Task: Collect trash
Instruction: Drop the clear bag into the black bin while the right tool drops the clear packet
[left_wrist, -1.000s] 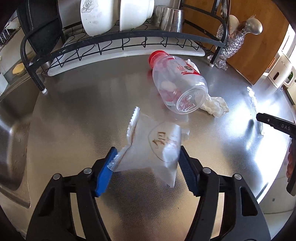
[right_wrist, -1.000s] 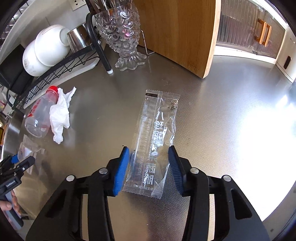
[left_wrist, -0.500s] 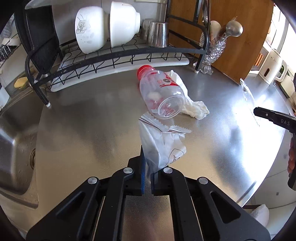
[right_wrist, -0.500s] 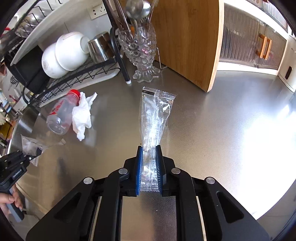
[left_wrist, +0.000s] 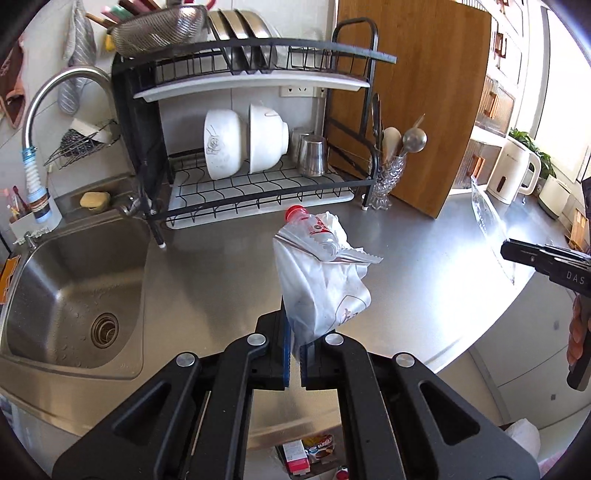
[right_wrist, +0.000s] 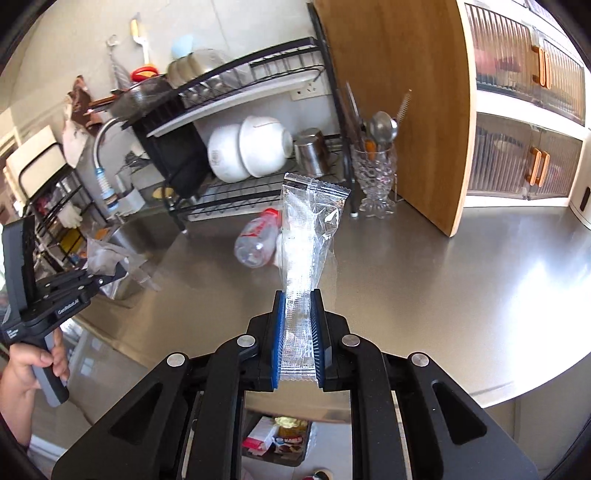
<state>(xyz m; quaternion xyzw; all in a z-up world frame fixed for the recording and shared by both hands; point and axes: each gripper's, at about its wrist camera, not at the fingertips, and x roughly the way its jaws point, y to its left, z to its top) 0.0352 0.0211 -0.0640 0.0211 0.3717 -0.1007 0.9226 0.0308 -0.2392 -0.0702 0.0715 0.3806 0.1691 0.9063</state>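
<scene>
Two pieces of trash are lifted off the counter (left_wrist: 424, 258): the left gripper (left_wrist: 294, 350) pinches a crumpled white bag (left_wrist: 321, 291), and the right gripper (right_wrist: 298, 339) pinches a long clear wrapper (right_wrist: 306, 243). The plastic bottle (right_wrist: 255, 240) and a tissue (left_wrist: 338, 230) lie far on the counter, not yet collected.

Steel counter (left_wrist: 424, 258), sink (left_wrist: 66, 295), dish rack (left_wrist: 240, 177), sunlit window (left_wrist: 565, 110).
</scene>
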